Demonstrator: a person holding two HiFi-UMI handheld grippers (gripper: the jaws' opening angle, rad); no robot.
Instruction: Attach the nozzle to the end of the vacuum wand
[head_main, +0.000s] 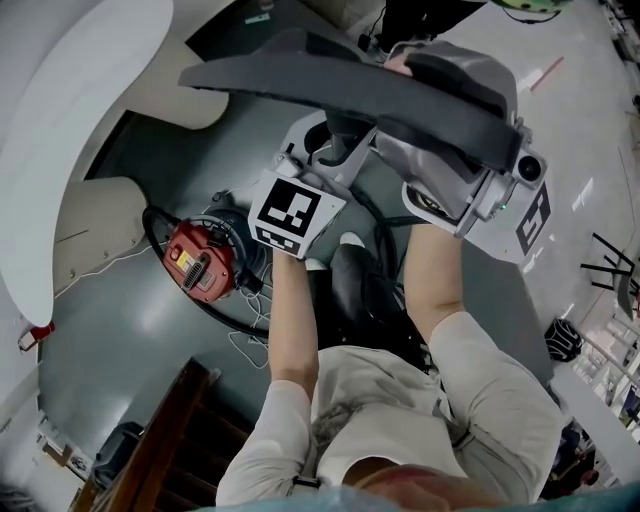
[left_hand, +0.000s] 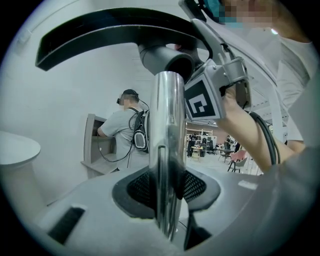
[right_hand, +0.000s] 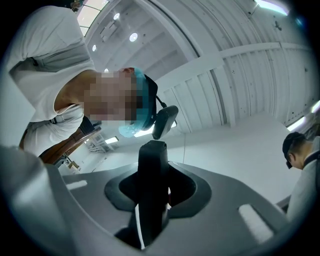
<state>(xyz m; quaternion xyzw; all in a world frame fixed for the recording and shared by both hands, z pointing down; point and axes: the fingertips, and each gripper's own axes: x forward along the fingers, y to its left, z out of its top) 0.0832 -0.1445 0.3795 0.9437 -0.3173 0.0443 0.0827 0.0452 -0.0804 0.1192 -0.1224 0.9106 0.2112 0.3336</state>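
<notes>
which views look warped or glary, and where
Left gripper view: strong fisheye with black corners, bright glare streaks down the chrome wand. Right gripper view: same fisheye, the nozzle a near-black silhouette against bright ceiling. Head view: edges bend mildly, soft sheen on the floor.

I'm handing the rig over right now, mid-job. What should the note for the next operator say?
Grippers: left gripper shut on the wand; right gripper shut on the nozzle.
Where: both are held up in front of the person; the red vacuum sits on the floor below.
Done: the wand's end meets the nozzle's neck.
Left: I cannot tell whether it is fully seated. Probably push them together and check before releasing.
</notes>
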